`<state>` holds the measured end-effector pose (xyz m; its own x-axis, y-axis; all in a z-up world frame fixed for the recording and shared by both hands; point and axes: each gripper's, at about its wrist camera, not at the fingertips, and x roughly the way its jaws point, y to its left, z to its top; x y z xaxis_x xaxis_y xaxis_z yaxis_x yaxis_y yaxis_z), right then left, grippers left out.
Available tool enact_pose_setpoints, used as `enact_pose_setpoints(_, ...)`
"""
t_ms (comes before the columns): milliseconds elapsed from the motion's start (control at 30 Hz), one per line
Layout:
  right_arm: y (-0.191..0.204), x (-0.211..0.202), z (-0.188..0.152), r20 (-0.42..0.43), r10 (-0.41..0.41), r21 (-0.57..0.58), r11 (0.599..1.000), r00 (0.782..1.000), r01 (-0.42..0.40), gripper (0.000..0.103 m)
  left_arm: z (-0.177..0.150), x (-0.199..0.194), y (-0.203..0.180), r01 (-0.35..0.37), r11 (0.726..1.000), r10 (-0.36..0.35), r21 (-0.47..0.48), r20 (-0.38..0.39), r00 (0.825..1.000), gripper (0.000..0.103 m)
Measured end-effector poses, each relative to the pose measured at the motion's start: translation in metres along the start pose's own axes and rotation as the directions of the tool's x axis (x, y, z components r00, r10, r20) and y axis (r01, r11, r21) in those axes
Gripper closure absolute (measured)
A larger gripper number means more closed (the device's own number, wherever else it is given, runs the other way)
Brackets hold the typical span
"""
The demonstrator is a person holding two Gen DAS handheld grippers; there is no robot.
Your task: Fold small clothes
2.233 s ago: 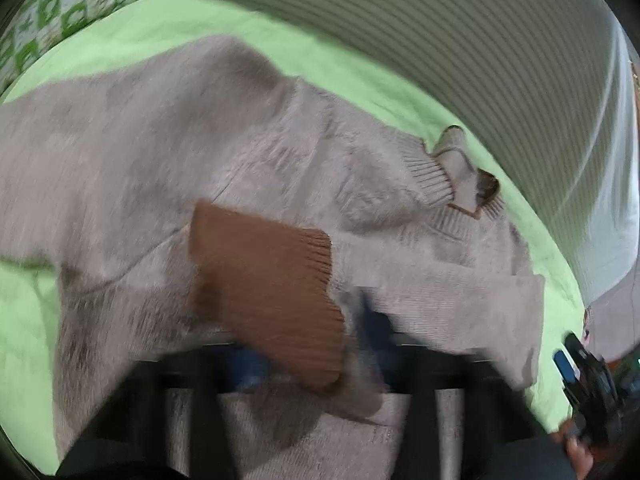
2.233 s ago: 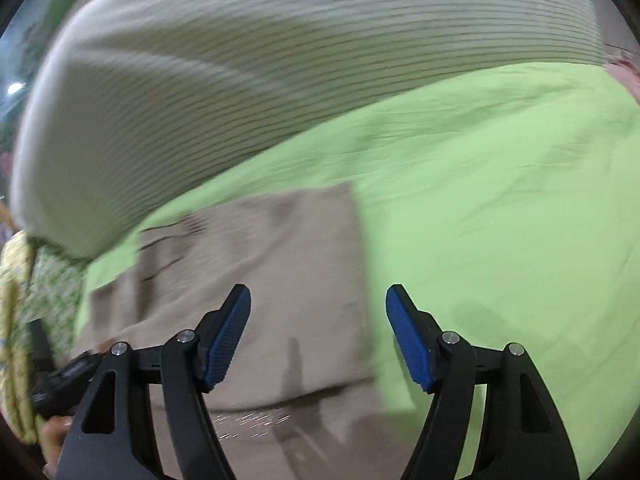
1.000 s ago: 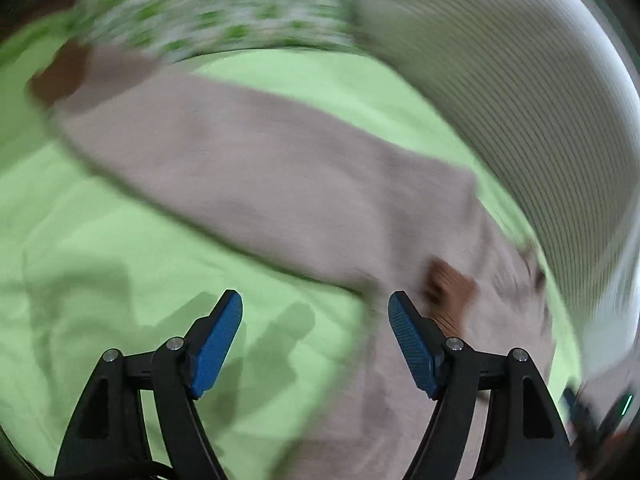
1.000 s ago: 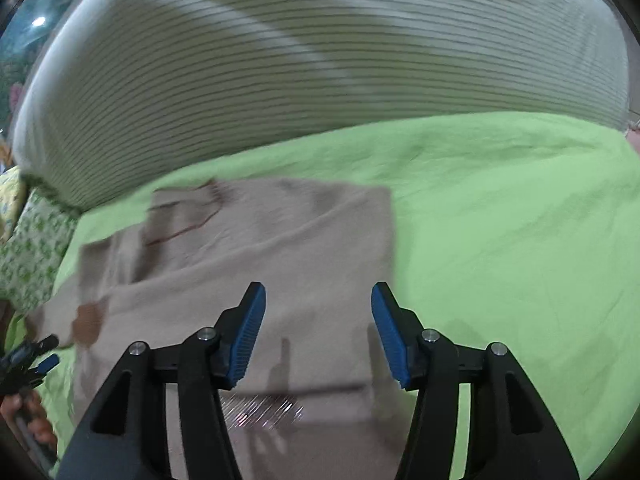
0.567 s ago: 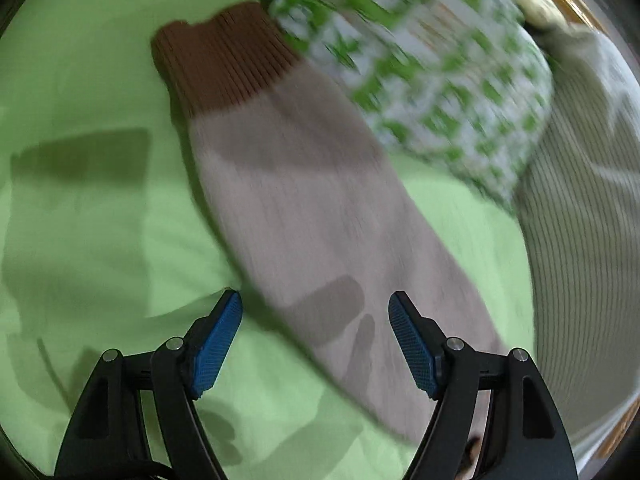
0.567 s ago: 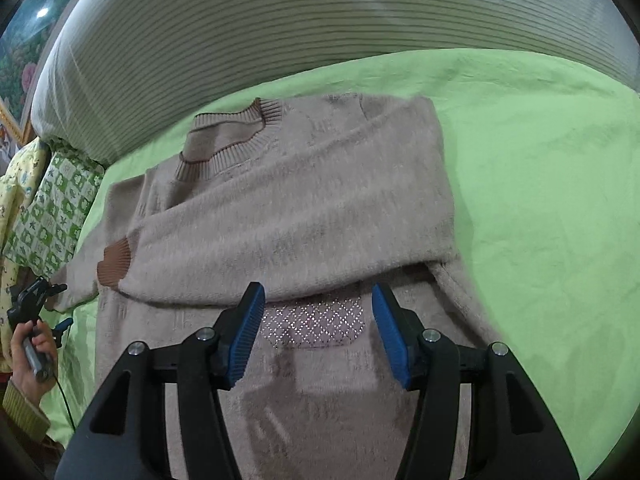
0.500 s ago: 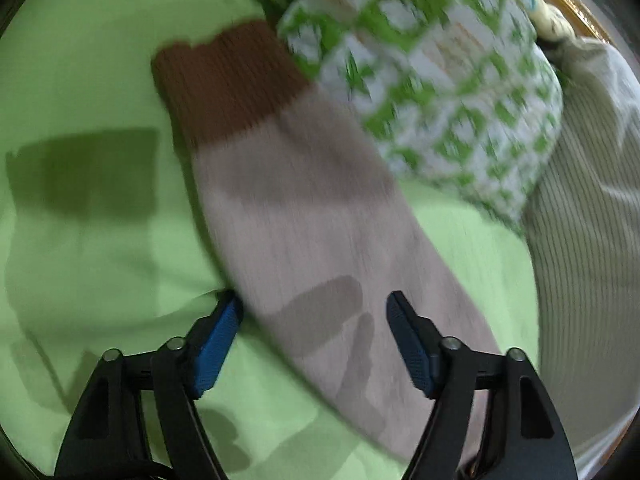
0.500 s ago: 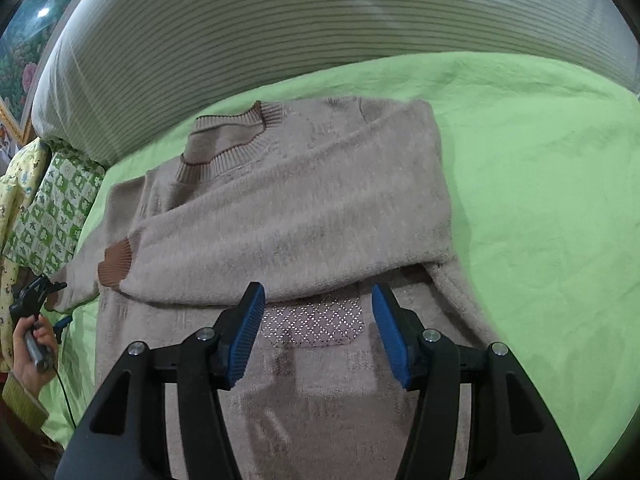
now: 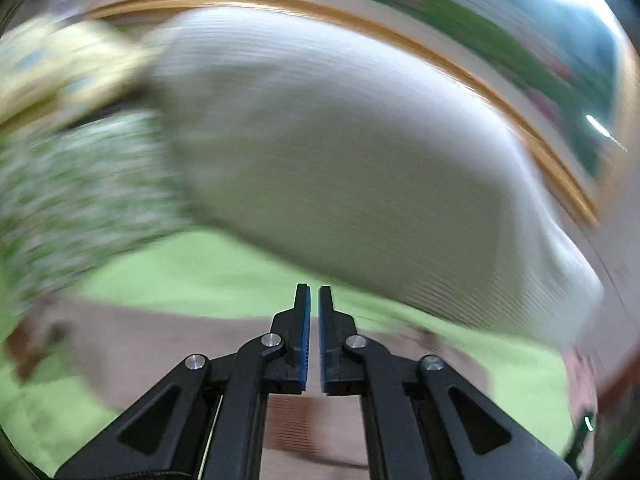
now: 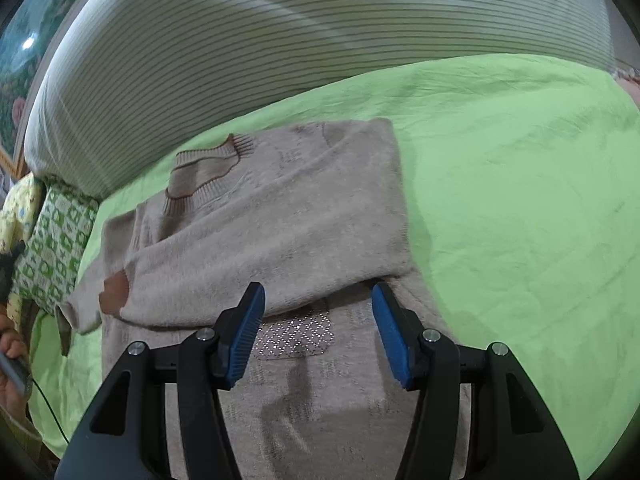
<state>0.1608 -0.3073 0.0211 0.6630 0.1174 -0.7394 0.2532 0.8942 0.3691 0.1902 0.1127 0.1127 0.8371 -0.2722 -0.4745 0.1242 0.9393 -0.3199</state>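
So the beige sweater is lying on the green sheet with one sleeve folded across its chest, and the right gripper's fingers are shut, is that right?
Not quite. The right gripper has its fingers open, spread apart above the sweater, as the right wrist view shows. The rest holds: the sweater lies on the green sheet with one sleeve folded across its chest.

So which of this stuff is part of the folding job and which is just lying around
Part of the job:
- beige sweater
- left gripper
- right gripper

Just lying about:
- striped cushion
- green patterned pillow
- yellow pillow
- green bedsheet
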Motion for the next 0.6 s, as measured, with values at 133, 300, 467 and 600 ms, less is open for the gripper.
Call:
enact_pose_setpoints(133, -0.007, -0.01, 0.004, 0.011, 0.015, 0.009, 1.0, 1.0, -0.016, 0.046, -0.032, 0.03, -0.043, 0.046, 0.997, -0.051, -0.056, -0.106, 0.993, 0.088)
enact_pose_setpoints(300, -0.016, -0.016, 0.005, 0.016, -0.001, -0.009, 1.0, 1.0, 0.001, 0.046, -0.072, 0.026, 0.047, -0.19, 0.931, 0.135, -0.31, -0.19, 0.972, 0.019)
enact_pose_setpoints(467, -0.019, -0.004, -0.002, -0.022, -0.005, 0.002, 1.0, 1.0, 0.006, 0.046, -0.09, -0.001, 0.18, -0.477, 0.707, 0.386, -0.521, -0.281, 0.879, 0.019)
enact_pose_setpoints(600, -0.005, 0.006, -0.006, -0.054, 0.014, -0.017, 1.0, 0.998, -0.015, 0.046, -0.081, 0.009, 0.247, -0.577, 0.595, 0.469, -0.559, -0.342, 0.814, 0.018)
